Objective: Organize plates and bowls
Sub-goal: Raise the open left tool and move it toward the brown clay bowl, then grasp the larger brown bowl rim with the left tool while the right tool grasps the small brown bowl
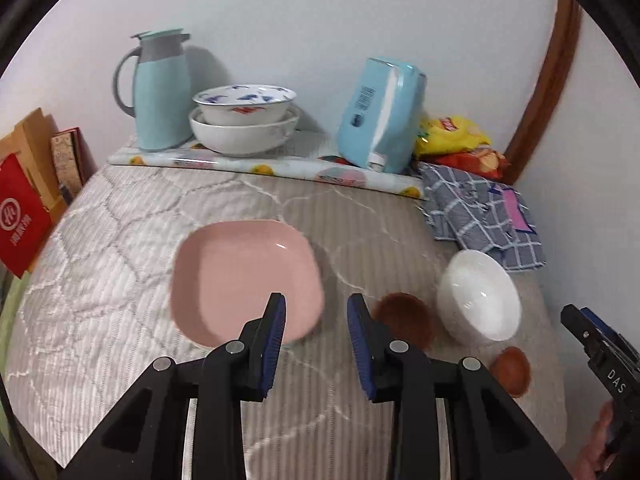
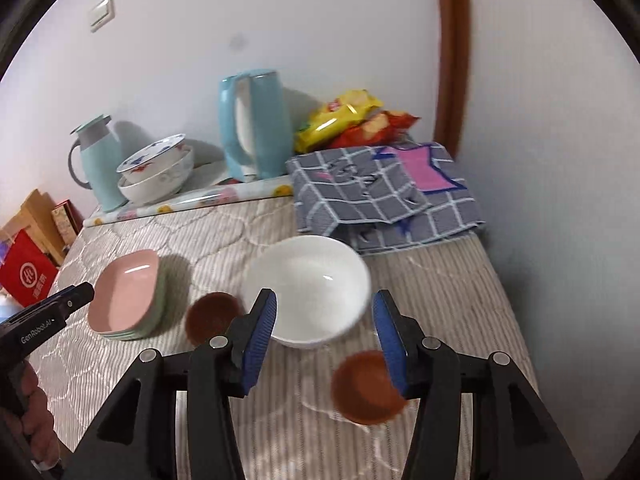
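A pink square plate (image 1: 244,280) tops a short stack of plates (image 2: 128,296) on the quilted table (image 1: 120,240). My left gripper (image 1: 316,308) is open and empty just in front of its right edge. A white bowl (image 2: 308,284) stands to the right, also in the left wrist view (image 1: 478,300). My right gripper (image 2: 324,308) is open and empty just in front of it. Two small brown dishes lie near, one (image 2: 212,316) left of the bowl and one (image 2: 366,388) in front. Two patterned bowls (image 1: 244,120) are nested at the back.
A pale blue jug (image 1: 160,92), a blue tissue pack (image 1: 380,116), snack bags (image 1: 456,140) and a checked cloth (image 1: 484,216) line the back and right. A red bag (image 1: 20,216) and boxes stand off the left edge. A wall is close on the right.
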